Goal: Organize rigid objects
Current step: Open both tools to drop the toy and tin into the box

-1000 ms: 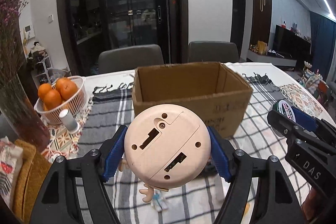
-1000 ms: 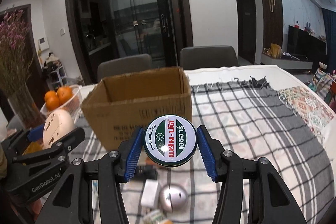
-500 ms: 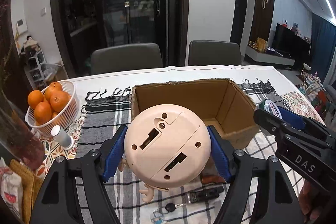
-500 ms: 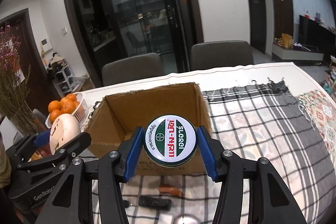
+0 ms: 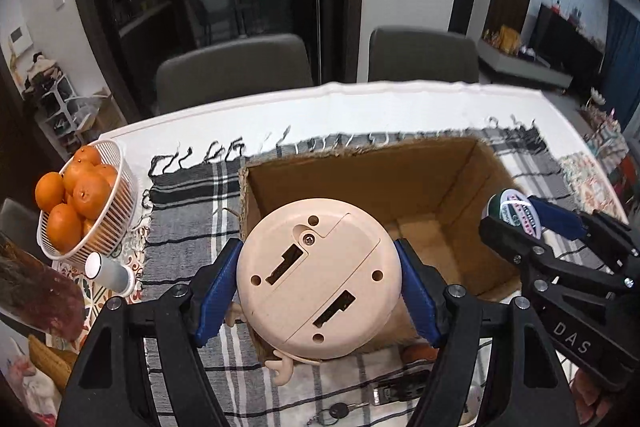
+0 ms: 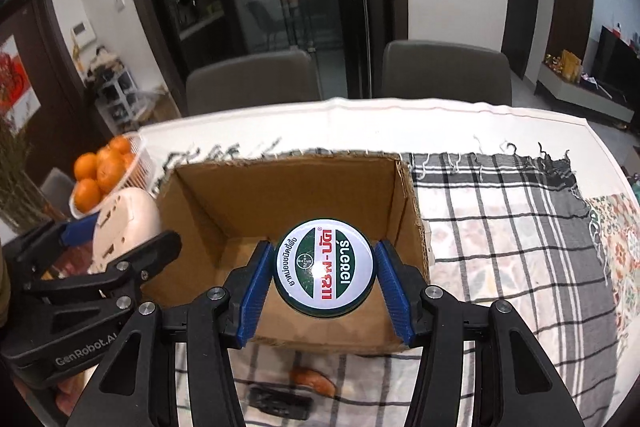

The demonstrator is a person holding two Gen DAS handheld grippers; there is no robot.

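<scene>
Left hand-held gripper (image 5: pixel 318 285) pinching a round cream toy (image 5: pixel 318 273), flat underside with screw and slots facing the camera, blue pads on both sides of it. Toy is held in the air over the near-left edge of the box (image 5: pixel 360 187); small cream feet poke out below it. Right hand-held gripper (image 6: pixel 324 277) clamped on a round tin (image 6: pixel 324 267), green/white lid with red script facing the camera, held over the box's open top near its front wall. Box is open cardboard, sits on a plaid cloth (image 6: pixel 500 227) on the table (image 6: pixel 360 119); no items visible on the floor that shows. In the left view the right gripper and tin (image 5: pixel 516 213) are at the box's right wall. White basket (image 5: pixel 116 195) of oranges (image 5: pixel 80 195) well left of the box, a small white cylinder (image 5: pixel 106 271) just beside the basket. On the cloth in front of the box: a key (image 5: pixel 340 410), a dark oblong item (image 6: pixel 280 401), an orange-brown lump (image 6: pixel 312 379). Two grey chairs (image 6: pixel 444 75) behind the table
</scene>
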